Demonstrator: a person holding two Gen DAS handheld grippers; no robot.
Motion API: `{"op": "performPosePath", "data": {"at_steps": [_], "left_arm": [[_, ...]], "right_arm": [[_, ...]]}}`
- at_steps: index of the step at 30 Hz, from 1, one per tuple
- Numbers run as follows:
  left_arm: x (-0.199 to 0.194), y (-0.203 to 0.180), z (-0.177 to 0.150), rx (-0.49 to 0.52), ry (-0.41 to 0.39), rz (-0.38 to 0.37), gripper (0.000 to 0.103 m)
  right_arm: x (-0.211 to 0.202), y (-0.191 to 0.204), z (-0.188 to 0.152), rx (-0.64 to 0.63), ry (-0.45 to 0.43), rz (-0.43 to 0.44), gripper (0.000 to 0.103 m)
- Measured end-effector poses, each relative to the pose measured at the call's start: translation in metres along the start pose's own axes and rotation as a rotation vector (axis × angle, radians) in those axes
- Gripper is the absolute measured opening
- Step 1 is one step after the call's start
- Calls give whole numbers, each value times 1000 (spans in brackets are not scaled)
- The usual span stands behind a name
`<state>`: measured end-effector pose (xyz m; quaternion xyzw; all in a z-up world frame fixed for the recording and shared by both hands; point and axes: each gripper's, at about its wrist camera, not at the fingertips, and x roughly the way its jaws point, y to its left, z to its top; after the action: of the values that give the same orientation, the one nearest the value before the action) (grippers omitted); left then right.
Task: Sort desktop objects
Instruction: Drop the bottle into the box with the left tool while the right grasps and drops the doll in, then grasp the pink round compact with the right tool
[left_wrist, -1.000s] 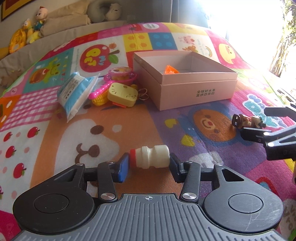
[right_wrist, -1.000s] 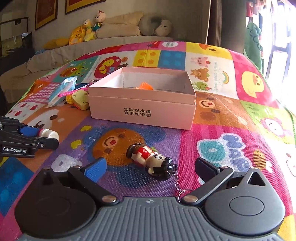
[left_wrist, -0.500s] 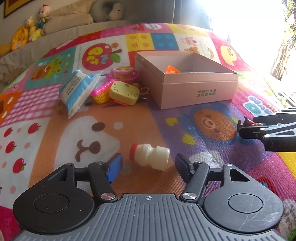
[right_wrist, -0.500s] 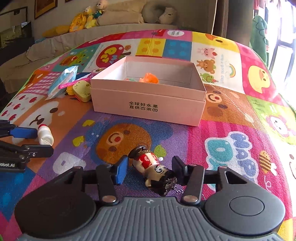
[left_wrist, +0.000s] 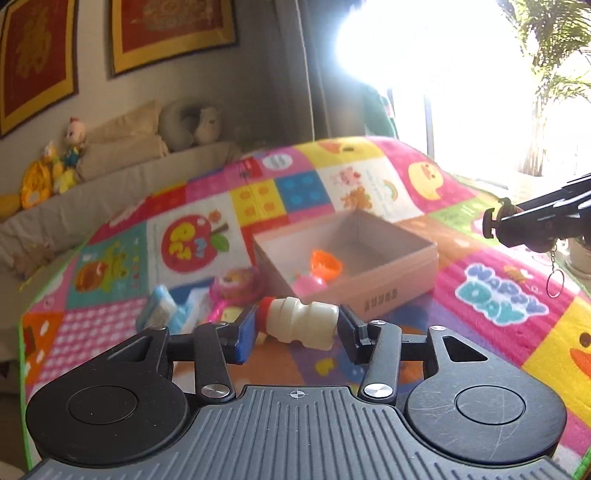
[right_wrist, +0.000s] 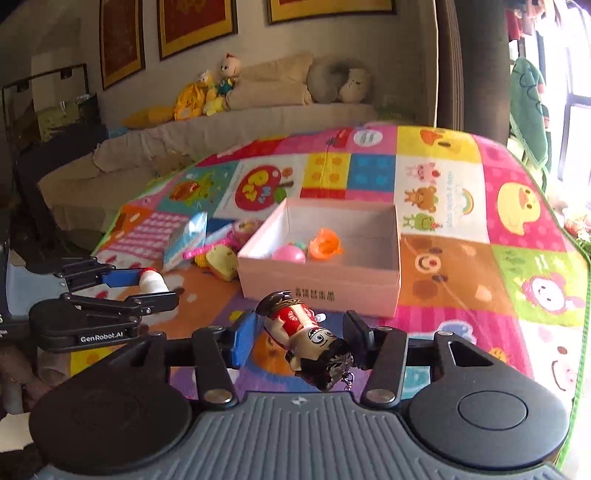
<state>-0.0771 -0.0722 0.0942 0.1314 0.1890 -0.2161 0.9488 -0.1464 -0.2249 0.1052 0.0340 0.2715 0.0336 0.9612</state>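
**Both grippers lifted clear of the mat, each holding a toy**

The patchwork play mat (right_wrist: 443, 192) spreads under everything, and the open pink box (right_wrist: 325, 280) sits on it as the landmark. Inside the box lie an orange toy (right_wrist: 325, 242) and a pink ball (right_wrist: 289, 254), side by side near its front wall. To the left of the box, on the mat, a blue-and-white packet (right_wrist: 184, 240) and a yellow toy (right_wrist: 221, 260) lie in a small cluster with other bits too blurred to name.

In front of the box and raised off the mat, the left gripper (left_wrist: 295, 328) has just closed its jaws end to end on a small white bottle with a red cap (left_wrist: 299, 325), held lying sideways, cap to the left. Also in front of the box, the right gripper (right_wrist: 299, 334) clamps a cartoon figurine keychain (right_wrist: 306, 332) across its body, head nearest the camera. In the left wrist view, the keychain's ring (left_wrist: 553, 284) dangles below that gripper, right of the box.
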Motion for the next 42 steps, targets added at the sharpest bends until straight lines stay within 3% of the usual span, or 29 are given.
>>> {"op": "performPosePath", "data": {"at_steps": [5,7,10,13,15,18,23,26,29,33,37,42], "left_arm": [[42,-13,46,8,-77,-38,51],[67,-18,59,-17,-88,-61,51],[105,-18,68,-27,-66,-27,55],[112,2,56,-98,-9,-12,67],[102,14,37,-118,8,8,78],[86,28,-1,-121,69,53,81],[71,55,-57,-176,199,125,92],[67,75,-77,-231,255,165,95],[66,88,-92,-306,290,157,95],[58,90,-95,-340,259,131,97],[53,92,-95,-374,215,110,97],[51,104,-97,-456,194,102,97]], "right_arm": [[-5,-9,58,-24,-158,-38,51],[11,-14,78,-17,-176,-50,51],[42,-22,107,1,-199,-61,51],[72,-35,125,55,-181,-76,64],[82,-45,126,92,-179,-70,64],[91,-53,115,105,-173,-56,64],[121,-49,95,114,-84,-65,64],[143,-20,83,26,-28,-59,64],[166,24,78,-99,17,-12,64],[206,62,95,-105,101,86,64],[265,82,124,-51,203,104,64],[343,100,146,-103,285,-3,62]]}}
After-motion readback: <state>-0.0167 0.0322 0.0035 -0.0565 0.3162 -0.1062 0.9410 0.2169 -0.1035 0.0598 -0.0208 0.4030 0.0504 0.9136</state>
